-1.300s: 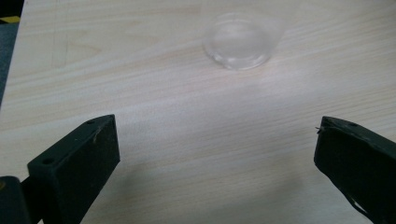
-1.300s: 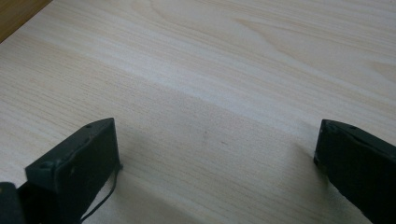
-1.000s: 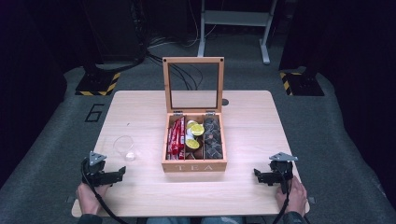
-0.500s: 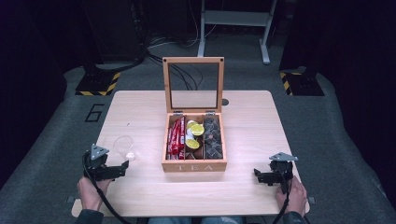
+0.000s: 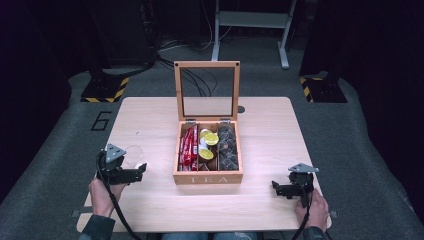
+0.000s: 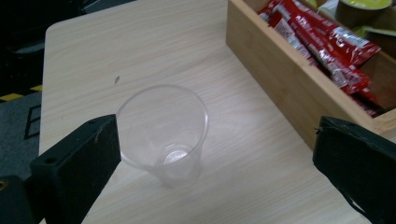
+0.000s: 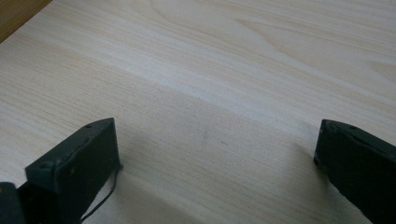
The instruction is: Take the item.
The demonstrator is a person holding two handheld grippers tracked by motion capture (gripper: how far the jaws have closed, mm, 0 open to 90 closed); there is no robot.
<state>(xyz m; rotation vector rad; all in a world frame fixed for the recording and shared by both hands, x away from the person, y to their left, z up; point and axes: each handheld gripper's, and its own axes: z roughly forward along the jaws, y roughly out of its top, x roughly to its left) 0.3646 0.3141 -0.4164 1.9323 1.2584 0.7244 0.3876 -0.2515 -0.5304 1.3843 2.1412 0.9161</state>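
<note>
The left hand-held gripper (image 6: 212, 154), jaws spread, frames an upright clear plastic cup (image 6: 163, 133) left of the open wooden tea box (image 5: 207, 152). The right hand-held gripper (image 7: 217, 163), also spread, hovers over bare tabletop (image 7: 224, 70).

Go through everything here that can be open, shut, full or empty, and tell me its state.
Tea box: open, lid upright.
Left compartment: red sachets in it.
Middle compartment: yellow-lidded pods.
Right compartment: dark tea bags.
Plastic cup: upright, empty.
Left gripper: open, cup between jaws, not gripped.
Right gripper: open, empty.
</note>
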